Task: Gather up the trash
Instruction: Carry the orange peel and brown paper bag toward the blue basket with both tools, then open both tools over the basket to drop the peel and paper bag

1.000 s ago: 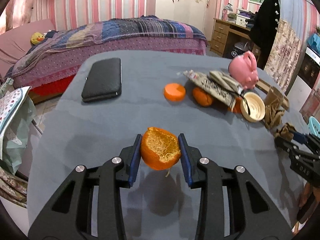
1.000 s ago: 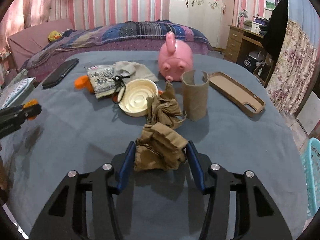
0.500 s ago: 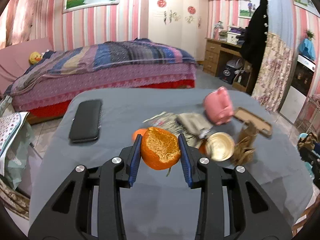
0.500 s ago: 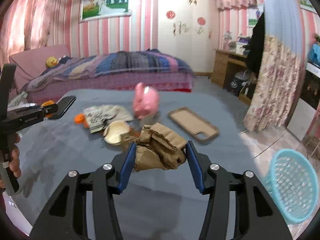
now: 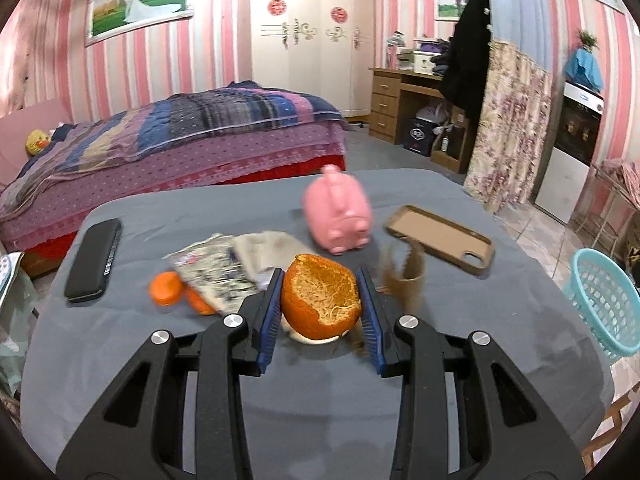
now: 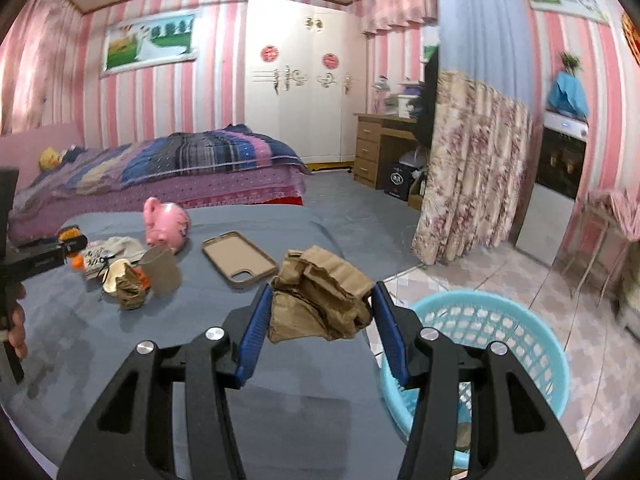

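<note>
right gripper [image 6: 320,326]: clamped on a crumpled brown paper wad [image 6: 320,300], held up off the worktop [image 6: 280,400]
basket [image 6: 480,340]: just down-right of that wad, so the right side's way closer
left gripper [image 5: 320,316]: squeezing an orange peel [image 5: 320,300], basket far right [image 5: 604,300]
hard to see: basket's inside mostly hidden, leftover trash blurry

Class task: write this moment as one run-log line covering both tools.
left tool: shut on orange peel | right tool: shut on crumpled brown paper | turquoise basket: beside table, ahead of right tool
</note>
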Demonstrator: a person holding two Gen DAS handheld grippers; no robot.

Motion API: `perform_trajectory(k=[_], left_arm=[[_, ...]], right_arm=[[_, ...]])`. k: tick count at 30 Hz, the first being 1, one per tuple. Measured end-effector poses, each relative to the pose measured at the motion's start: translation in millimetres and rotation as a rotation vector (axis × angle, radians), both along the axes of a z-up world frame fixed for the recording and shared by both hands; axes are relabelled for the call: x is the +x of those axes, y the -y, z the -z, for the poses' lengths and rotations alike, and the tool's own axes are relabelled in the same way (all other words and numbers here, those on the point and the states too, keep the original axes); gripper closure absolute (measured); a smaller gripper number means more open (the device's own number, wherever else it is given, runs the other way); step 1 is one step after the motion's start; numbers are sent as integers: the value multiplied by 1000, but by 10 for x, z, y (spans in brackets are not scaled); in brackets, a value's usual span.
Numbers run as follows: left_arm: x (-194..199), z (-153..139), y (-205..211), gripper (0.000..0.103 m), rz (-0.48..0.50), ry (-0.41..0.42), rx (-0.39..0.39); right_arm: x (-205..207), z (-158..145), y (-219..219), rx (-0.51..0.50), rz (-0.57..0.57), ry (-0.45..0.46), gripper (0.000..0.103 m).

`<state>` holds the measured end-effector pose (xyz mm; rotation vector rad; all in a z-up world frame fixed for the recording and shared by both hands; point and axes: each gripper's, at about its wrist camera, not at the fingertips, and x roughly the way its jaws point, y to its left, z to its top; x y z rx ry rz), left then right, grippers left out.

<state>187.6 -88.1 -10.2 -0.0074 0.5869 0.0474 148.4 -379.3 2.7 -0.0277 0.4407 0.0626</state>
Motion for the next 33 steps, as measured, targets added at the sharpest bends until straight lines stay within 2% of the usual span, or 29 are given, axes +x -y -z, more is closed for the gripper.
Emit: perform_trajectory(k=[13,25,33], left_arm=[[190,-46,1174,68,176,55,-1],[348,114,2189,68,340,13,-24],[324,319,2923,68,487,-35,-30]], right_arm=[[108,136,769,46,131,-13,52],[64,318,1426,68,294,-30,52],[-1,371,1705,79,351,-38,52]])
